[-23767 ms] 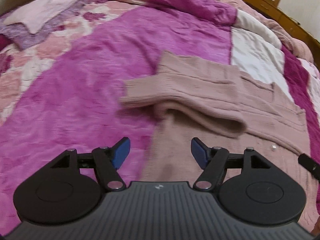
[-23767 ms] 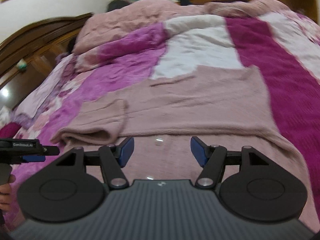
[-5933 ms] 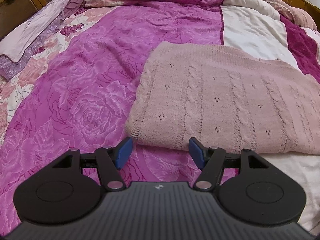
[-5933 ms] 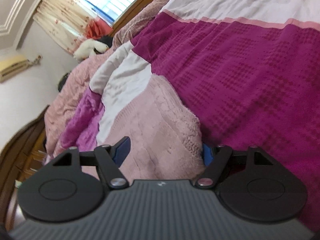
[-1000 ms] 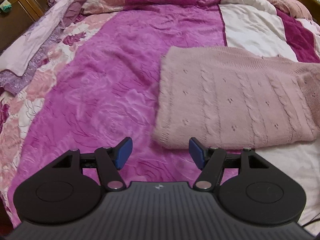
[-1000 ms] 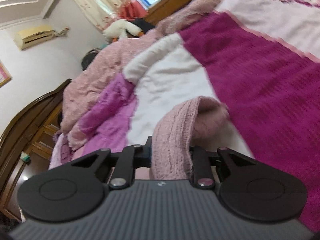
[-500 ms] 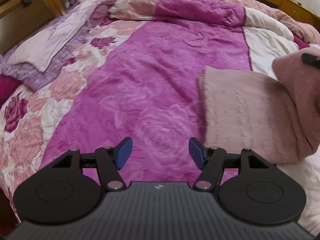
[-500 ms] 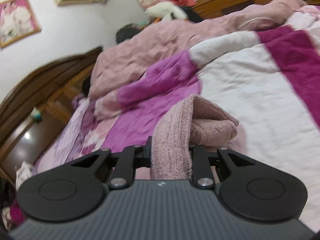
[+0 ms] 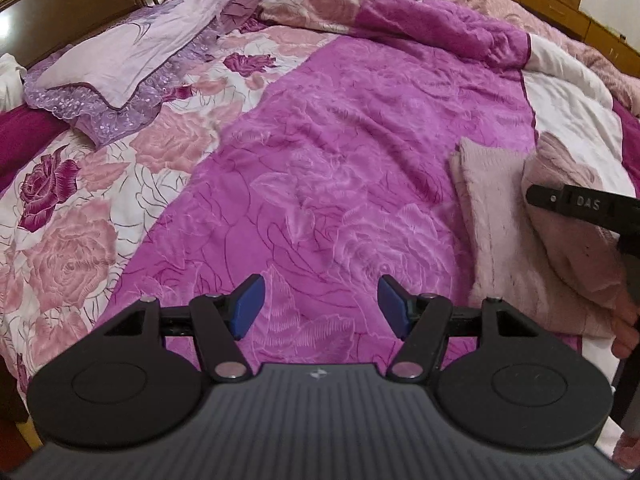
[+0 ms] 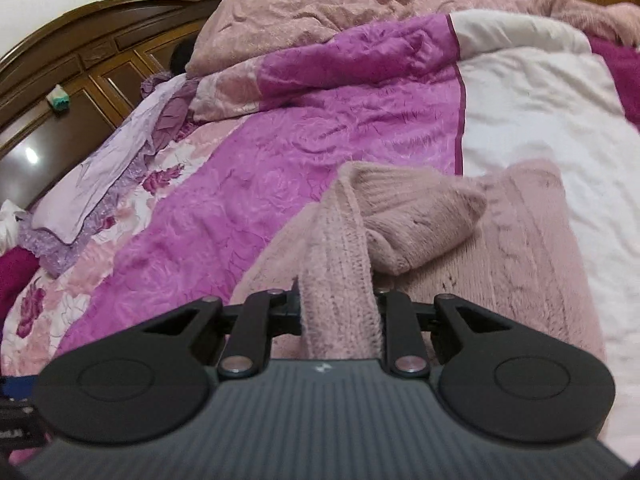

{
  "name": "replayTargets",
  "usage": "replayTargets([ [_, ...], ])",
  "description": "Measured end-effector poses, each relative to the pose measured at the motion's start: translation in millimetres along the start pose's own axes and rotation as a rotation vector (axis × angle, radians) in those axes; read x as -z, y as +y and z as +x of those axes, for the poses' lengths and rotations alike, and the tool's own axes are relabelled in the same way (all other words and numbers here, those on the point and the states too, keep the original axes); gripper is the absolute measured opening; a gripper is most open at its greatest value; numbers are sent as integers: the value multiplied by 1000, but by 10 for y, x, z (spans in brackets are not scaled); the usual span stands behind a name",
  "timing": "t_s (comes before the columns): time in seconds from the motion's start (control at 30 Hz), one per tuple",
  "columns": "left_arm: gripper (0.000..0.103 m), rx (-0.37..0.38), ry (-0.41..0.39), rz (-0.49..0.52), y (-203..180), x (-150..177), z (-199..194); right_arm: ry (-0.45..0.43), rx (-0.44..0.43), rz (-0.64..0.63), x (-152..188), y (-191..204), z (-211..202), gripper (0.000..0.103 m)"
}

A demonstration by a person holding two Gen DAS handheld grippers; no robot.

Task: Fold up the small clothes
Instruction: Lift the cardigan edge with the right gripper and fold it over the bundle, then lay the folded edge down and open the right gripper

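A dusty-pink knitted sweater (image 10: 532, 248) lies folded on the bed. My right gripper (image 10: 338, 300) is shut on its end, a thick fold (image 10: 340, 264) lifted and curled back over the flat part. In the left wrist view the same sweater (image 9: 496, 232) lies at the right, with the raised fold (image 9: 568, 232) above it and the right gripper's black body (image 9: 584, 204) across it. My left gripper (image 9: 321, 300) hangs open over the bare magenta quilt (image 9: 340, 160), left of the sweater, with nothing between its blue pads (image 9: 248, 300).
A lilac pillowcase (image 9: 132, 52) lies at the far left by the dark wooden headboard (image 10: 80, 52). A bunched pink blanket (image 10: 320, 16) fills the back of the bed. A white quilt panel (image 10: 540, 112) runs right of the sweater. A person's fingers (image 9: 626, 332) show at the right edge.
The right gripper has carried the sweater's end leftward over the flat part, rolling as it went. The left gripper has slid left, off the sweater and over bare quilt.
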State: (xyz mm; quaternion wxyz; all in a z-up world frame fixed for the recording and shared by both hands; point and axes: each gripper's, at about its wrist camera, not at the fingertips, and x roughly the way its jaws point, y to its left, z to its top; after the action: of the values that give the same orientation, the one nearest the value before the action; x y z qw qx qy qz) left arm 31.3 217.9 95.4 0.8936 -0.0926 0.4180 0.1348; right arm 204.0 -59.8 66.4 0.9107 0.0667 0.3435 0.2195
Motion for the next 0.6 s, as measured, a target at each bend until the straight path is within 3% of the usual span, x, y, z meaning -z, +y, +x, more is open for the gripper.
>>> replayTargets([
  [0.2, 70, 12, -27, -21, 5, -74, -38, 0, -50, -34, 13, 276, 1, 24],
  [0.3, 70, 11, -36, -28, -17, -83, -82, 22, -41, -49, 127, 333, 114, 30],
  [0.43, 70, 12, -62, -9, -60, -100, -170, -3, -101, -14, 198, 299, -68, 48],
  [0.6, 70, 42, -88, 15, -188, -158, -242, -39, -201, 25, 211, 146, -460, 48],
])
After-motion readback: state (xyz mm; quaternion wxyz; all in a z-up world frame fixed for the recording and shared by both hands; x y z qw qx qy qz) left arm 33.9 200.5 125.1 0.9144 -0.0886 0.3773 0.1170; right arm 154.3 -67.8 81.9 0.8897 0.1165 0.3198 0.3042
